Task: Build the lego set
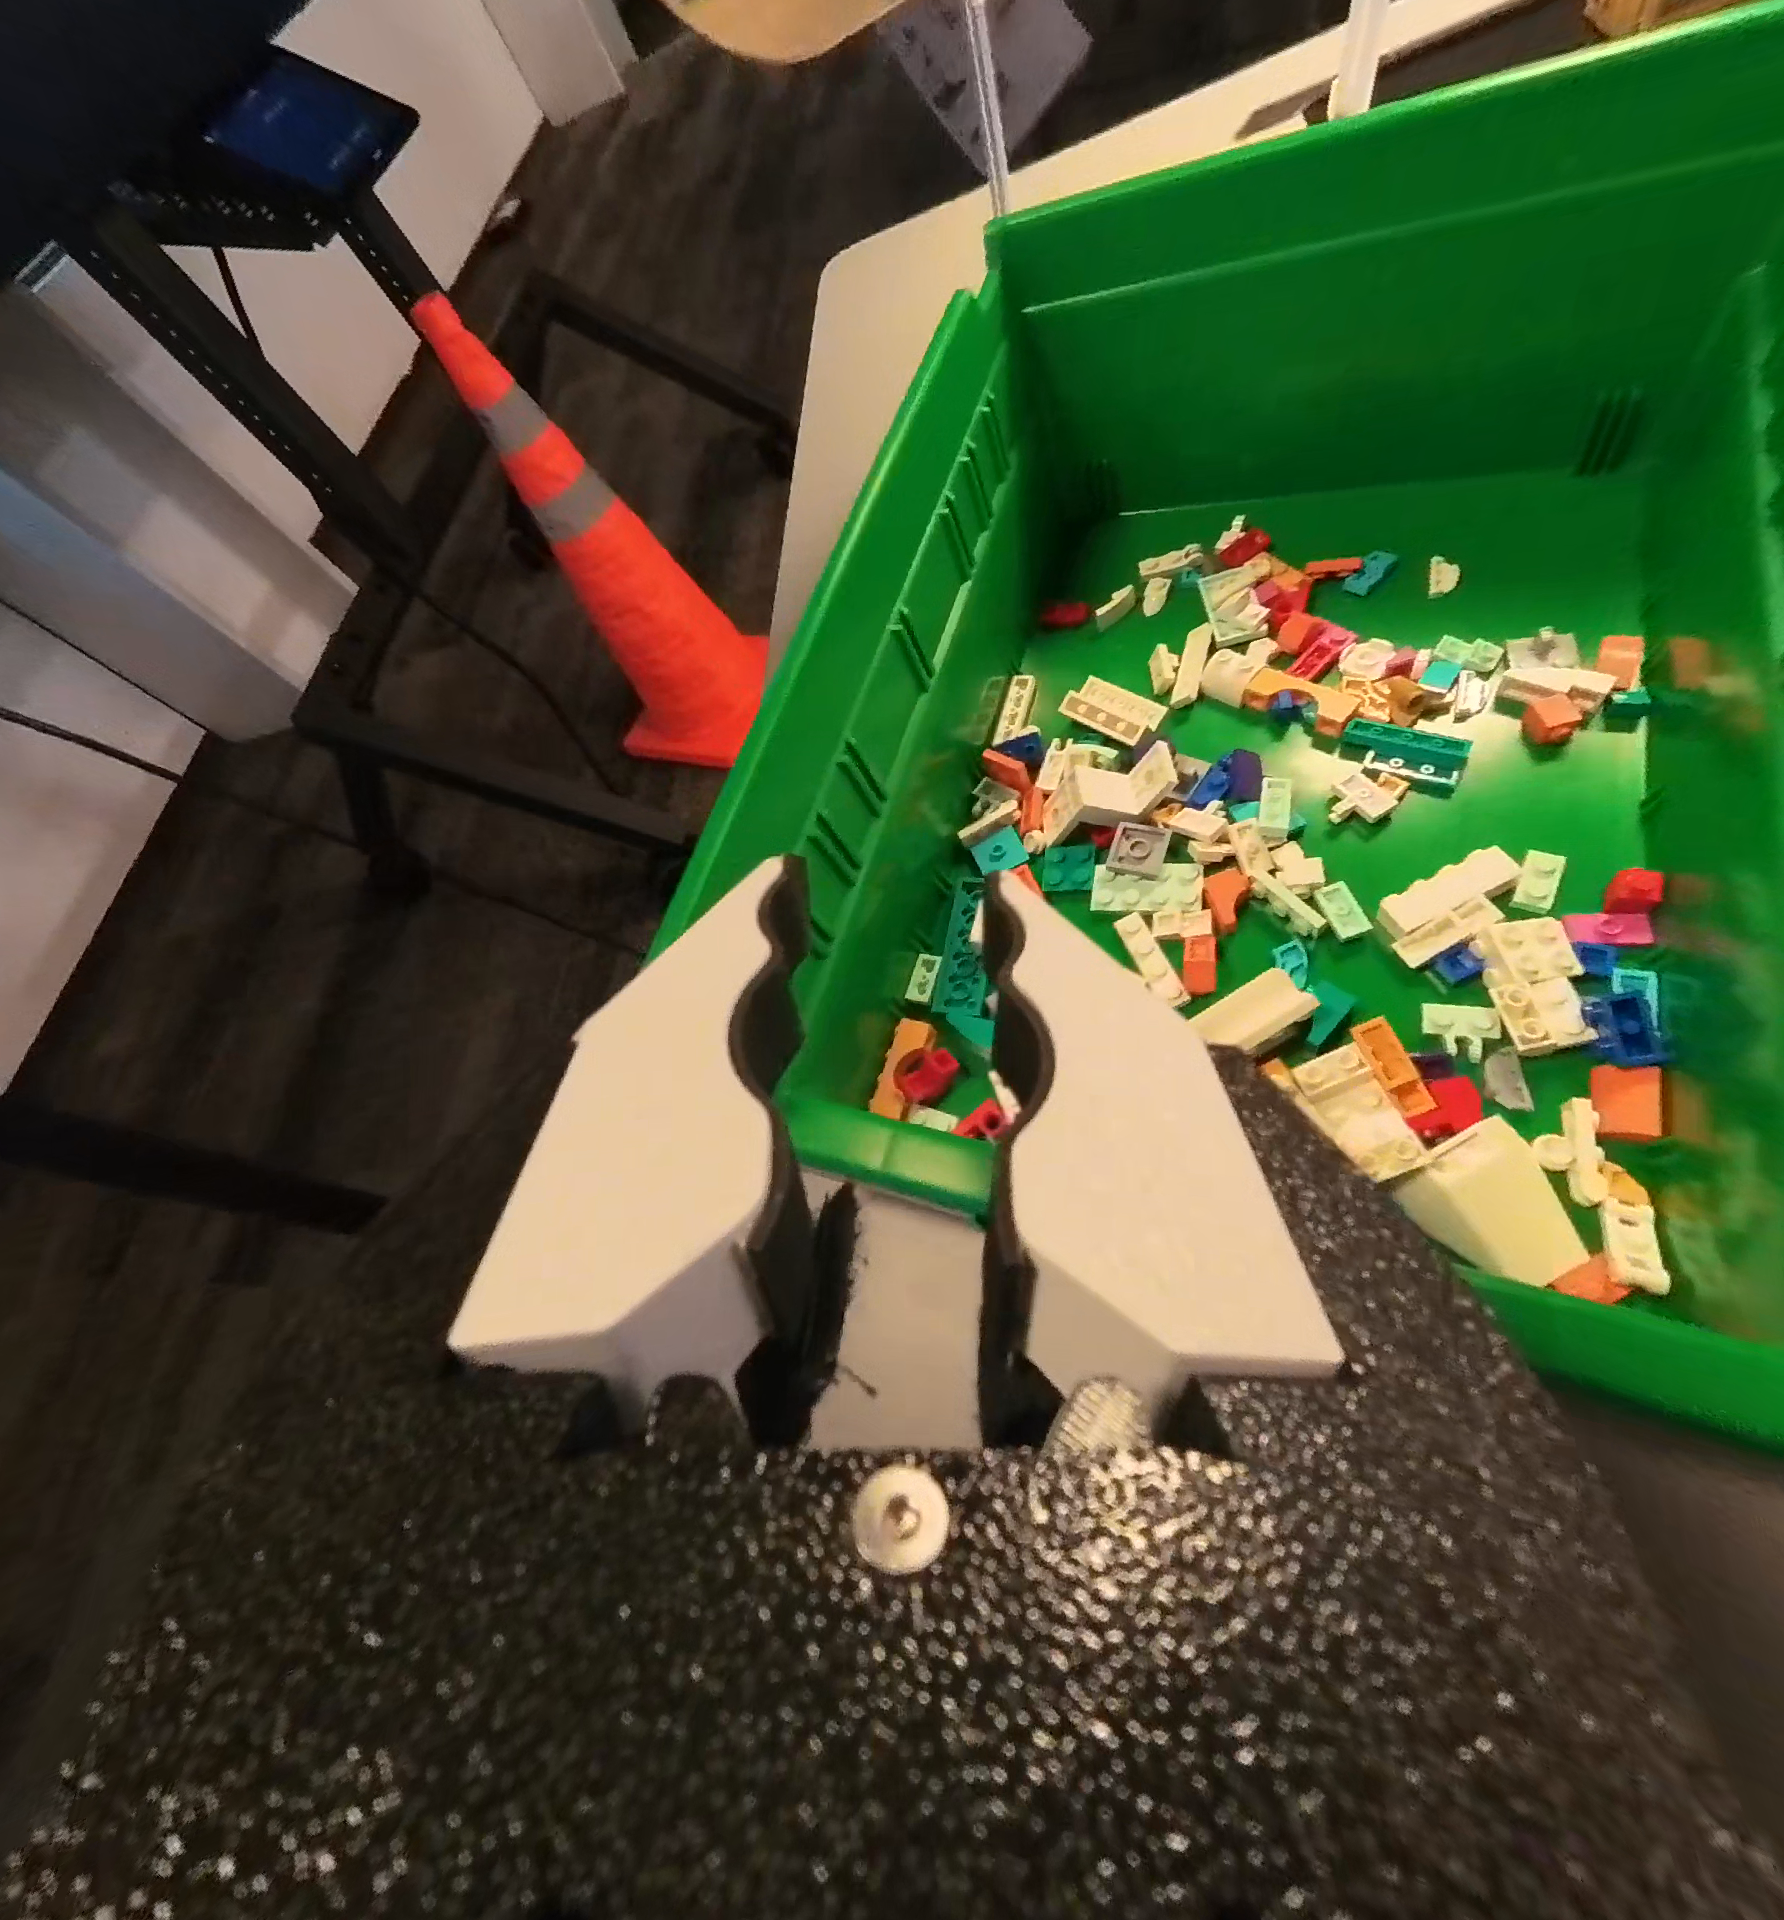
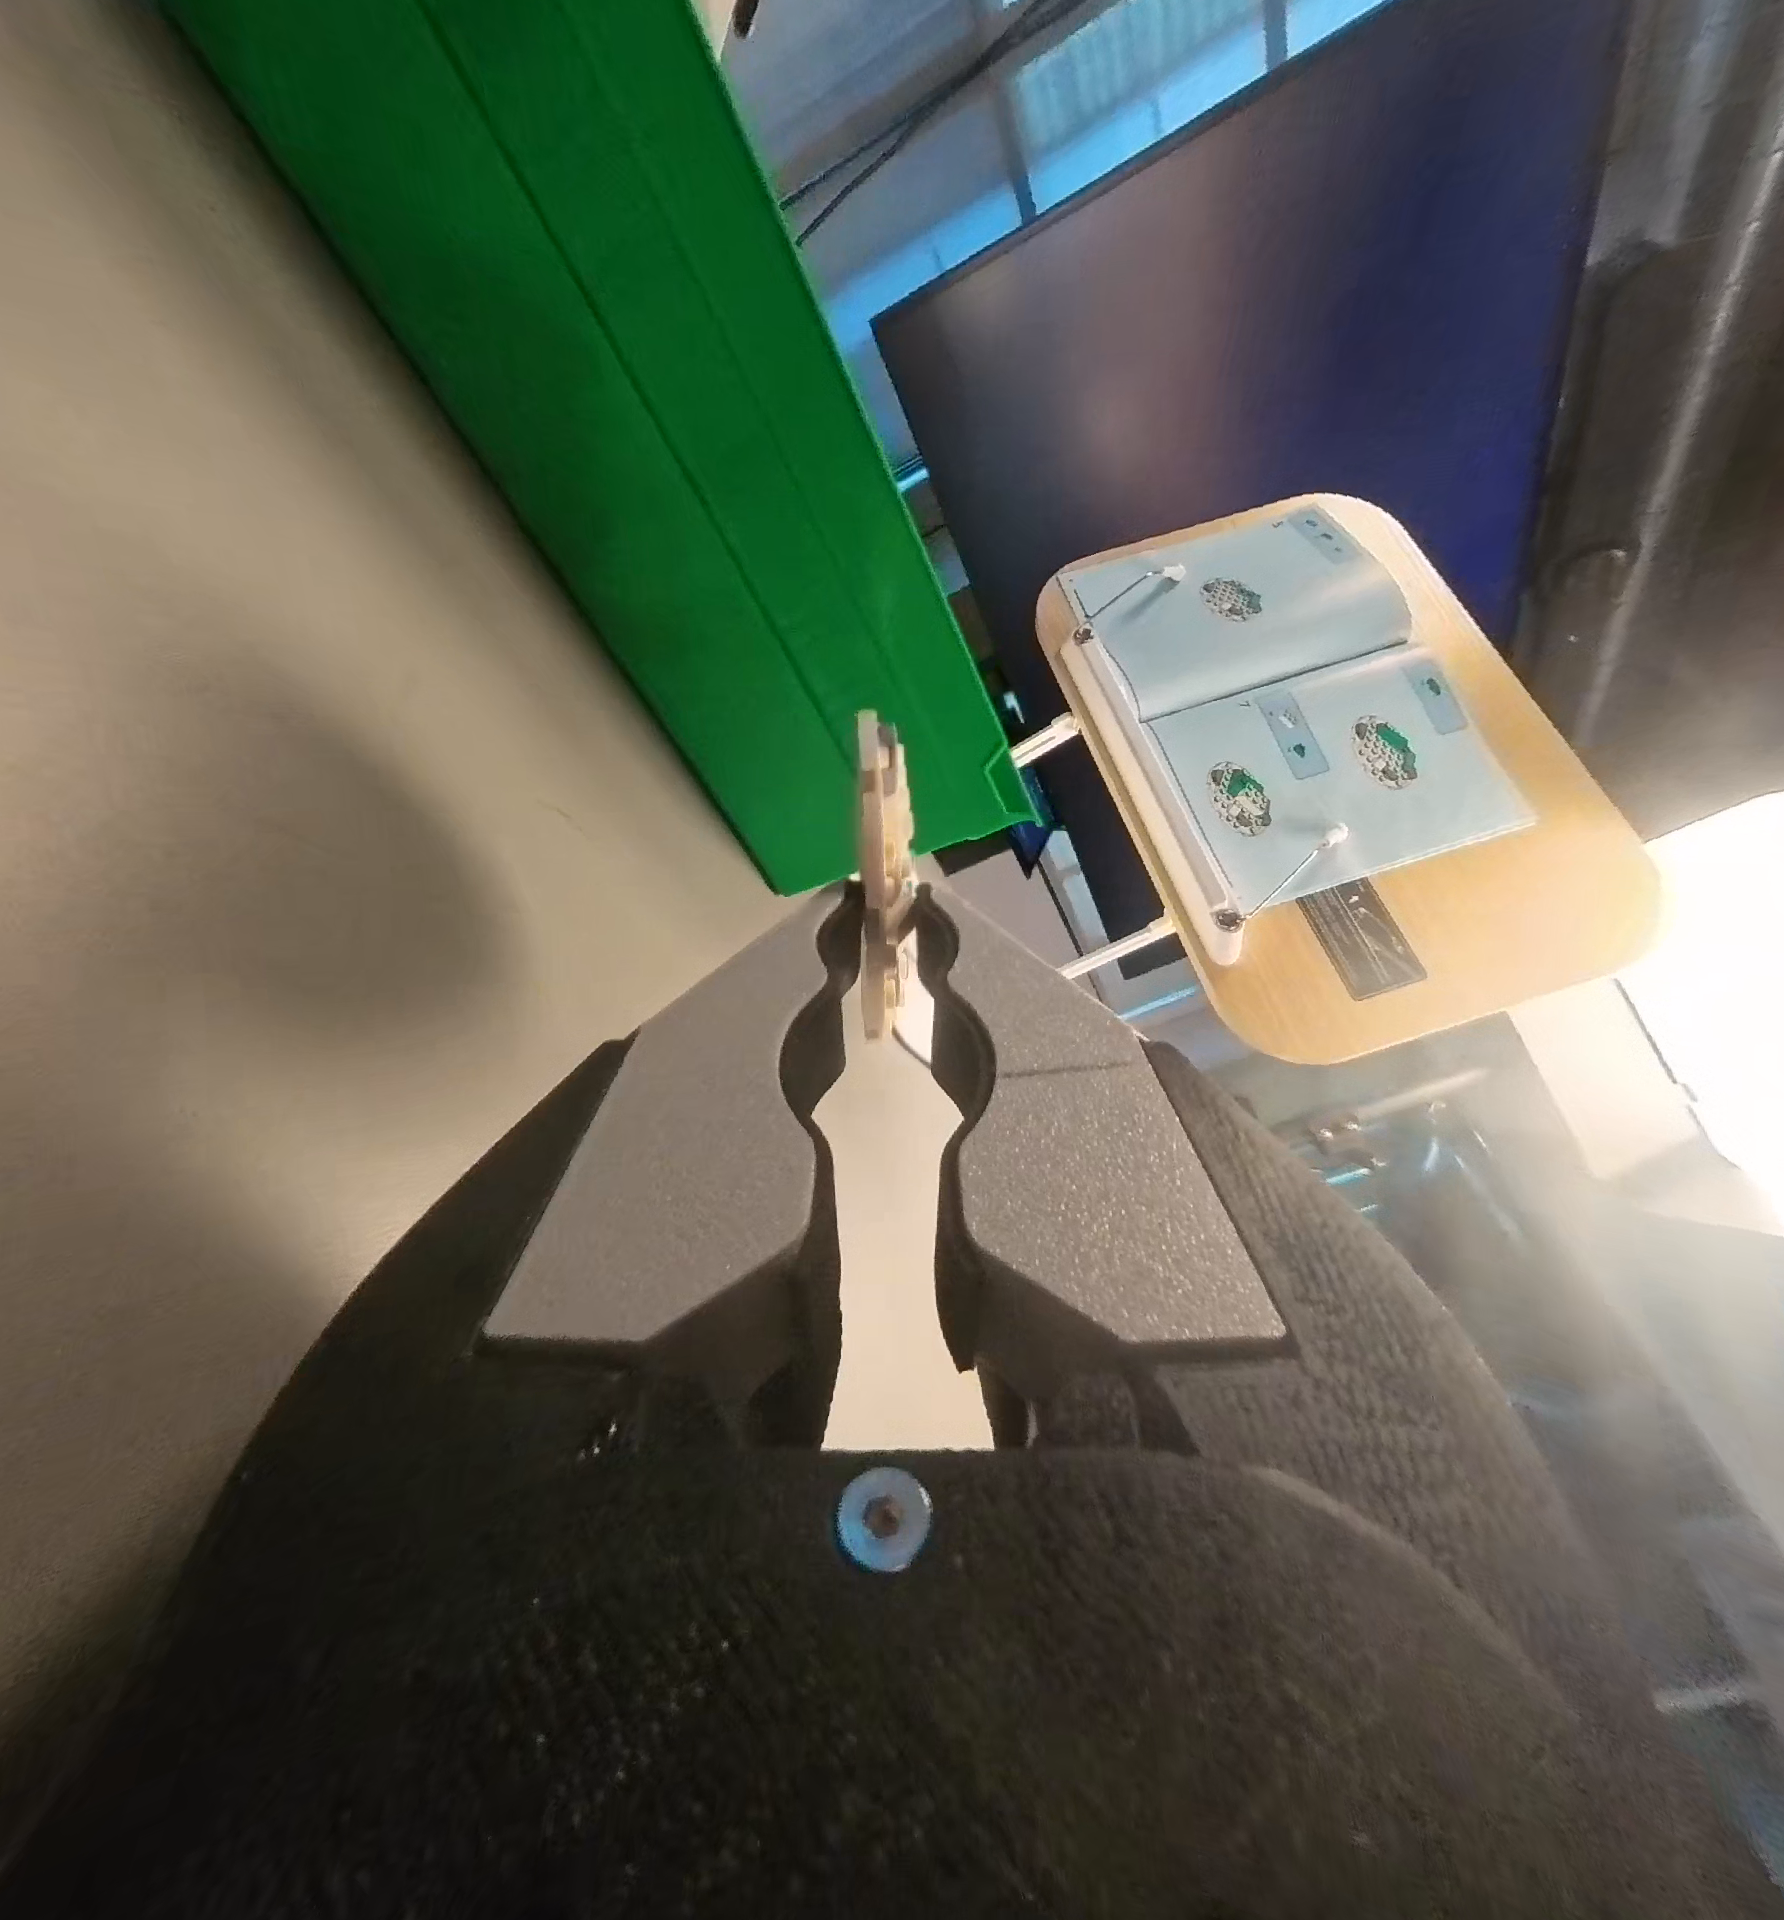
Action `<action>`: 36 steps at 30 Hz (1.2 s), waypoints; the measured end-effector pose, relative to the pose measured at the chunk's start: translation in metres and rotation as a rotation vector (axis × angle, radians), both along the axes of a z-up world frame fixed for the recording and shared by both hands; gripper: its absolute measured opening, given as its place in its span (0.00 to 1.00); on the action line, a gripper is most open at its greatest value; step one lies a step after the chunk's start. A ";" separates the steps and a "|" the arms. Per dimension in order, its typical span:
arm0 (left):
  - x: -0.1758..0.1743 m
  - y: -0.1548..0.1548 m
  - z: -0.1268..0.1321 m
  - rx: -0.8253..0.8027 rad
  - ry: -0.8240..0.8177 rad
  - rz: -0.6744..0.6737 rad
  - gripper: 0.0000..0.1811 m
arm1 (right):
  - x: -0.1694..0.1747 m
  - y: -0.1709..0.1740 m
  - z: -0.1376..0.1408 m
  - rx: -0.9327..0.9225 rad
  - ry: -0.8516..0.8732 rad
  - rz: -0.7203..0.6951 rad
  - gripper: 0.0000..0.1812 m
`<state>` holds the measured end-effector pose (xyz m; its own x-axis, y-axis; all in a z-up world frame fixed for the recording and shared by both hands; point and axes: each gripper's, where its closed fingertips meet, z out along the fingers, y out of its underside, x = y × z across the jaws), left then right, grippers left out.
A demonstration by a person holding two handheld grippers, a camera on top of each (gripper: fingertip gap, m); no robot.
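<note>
A green bin [image 1: 1387, 343] holds many loose lego pieces [image 1: 1283, 831] in white, teal, orange, red and blue. My left gripper [image 1: 893, 894] is open and empty, its grey fingers straddling the bin's near left corner above the pieces. In the right wrist view my right gripper [image 2: 883, 904] is shut on a thin tan lego plate assembly [image 2: 155, 831], held edge-on beside the bin's green outer wall [image 2: 597, 436], above the white table [image 2: 192, 623].
An open instruction booklet [image 2: 1314, 717] rests on a wooden stand [image 2: 1470, 914] beyond the bin, in front of a dark monitor [image 2: 1283, 343]. An orange traffic cone [image 1: 597, 520] and black metal frames [image 1: 368, 582] stand on the dark floor left of the table. The left gripper's tips are roughly 35 centimeters from the right gripper's.
</note>
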<state>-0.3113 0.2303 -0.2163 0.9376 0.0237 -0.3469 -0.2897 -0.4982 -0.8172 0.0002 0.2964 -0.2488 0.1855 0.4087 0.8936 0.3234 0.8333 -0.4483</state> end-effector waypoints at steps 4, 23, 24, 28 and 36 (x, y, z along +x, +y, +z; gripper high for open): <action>0.005 0.002 -0.001 0.039 -0.045 0.008 0.16 | -0.001 0.000 0.000 -0.001 -0.003 0.006 0.04; 0.013 -0.004 -0.031 -0.296 0.005 -0.220 0.09 | -0.004 -0.009 0.002 0.020 0.004 0.034 0.05; 0.007 -0.006 -0.036 -0.350 0.033 -0.214 0.09 | -0.004 -0.010 0.001 0.022 0.002 0.038 0.05; 0.008 -0.003 -0.054 -0.486 -0.029 -0.253 0.09 | -0.005 -0.012 0.001 0.030 -0.002 0.046 0.05; -0.006 0.000 -0.085 -0.707 0.051 -0.134 0.12 | -0.005 -0.014 0.003 0.022 0.006 0.059 0.05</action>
<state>-0.3170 0.2308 -0.3018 0.8988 -0.3370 -0.2803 -0.4149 -0.8604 -0.2959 -0.0048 0.2827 -0.2462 0.1671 0.3994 0.9014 0.2703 0.8607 -0.4314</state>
